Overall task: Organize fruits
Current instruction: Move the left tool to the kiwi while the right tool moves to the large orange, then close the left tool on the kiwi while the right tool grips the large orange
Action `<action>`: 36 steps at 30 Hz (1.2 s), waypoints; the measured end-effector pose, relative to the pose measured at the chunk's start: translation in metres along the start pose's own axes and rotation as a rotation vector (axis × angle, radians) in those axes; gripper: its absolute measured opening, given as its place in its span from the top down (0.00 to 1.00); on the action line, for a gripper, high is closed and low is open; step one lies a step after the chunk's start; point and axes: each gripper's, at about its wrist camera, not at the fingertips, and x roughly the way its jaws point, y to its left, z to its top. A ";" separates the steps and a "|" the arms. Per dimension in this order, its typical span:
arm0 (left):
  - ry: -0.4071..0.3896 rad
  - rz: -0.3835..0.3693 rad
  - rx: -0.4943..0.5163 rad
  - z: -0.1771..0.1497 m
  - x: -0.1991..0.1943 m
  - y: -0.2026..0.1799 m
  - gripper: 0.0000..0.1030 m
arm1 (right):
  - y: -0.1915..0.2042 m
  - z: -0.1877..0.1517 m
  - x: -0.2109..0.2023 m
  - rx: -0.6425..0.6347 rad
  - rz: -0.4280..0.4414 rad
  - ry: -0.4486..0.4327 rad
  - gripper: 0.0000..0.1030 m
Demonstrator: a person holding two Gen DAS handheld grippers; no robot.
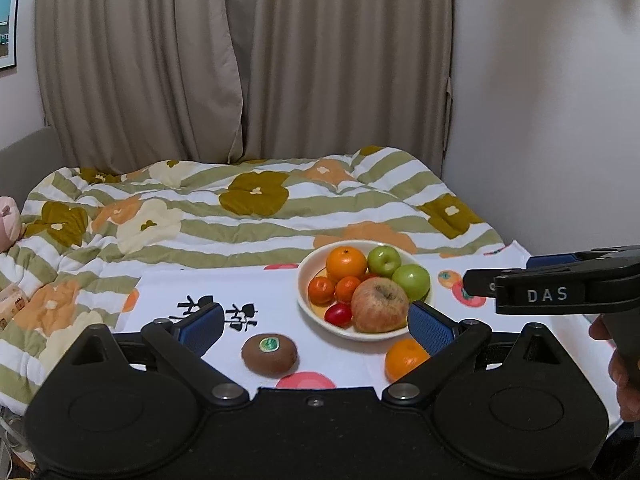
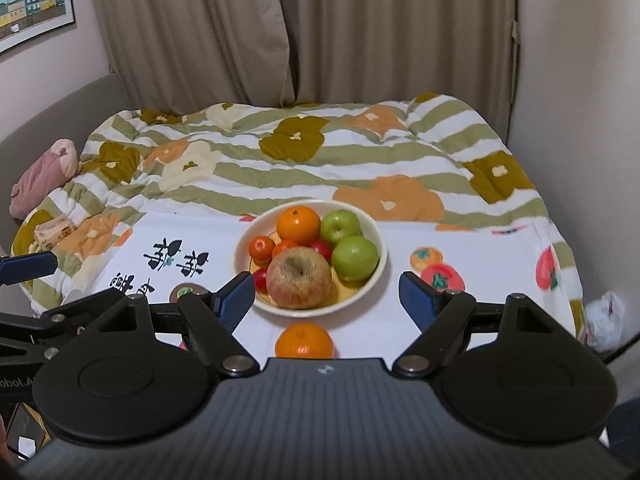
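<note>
Indoors, white printed cloth [image 2: 460,240], floral quilt [image 2: 280,160], beige curtains [image 2: 320,32]

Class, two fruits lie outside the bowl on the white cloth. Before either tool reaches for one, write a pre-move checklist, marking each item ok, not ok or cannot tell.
1. Left tool open and empty: ok.
2. Right tool open and empty: ok.
3. Kiwi lies free on the cloth, nothing touching it: ok.
4. Loose orange in plain sight: not ok; the left tool's finger overlaps it in the left view, the right tool's body hides its lower part.
5. Room left in the bowl: not ok; fruit fills it, so more must sit on top.
6. Big apple steady in the pile: cannot tell.
</note>
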 end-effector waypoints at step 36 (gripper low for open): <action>0.215 -0.095 0.154 -0.047 0.156 0.067 0.04 | 0.032 -0.076 0.105 0.141 -0.124 0.104 0.02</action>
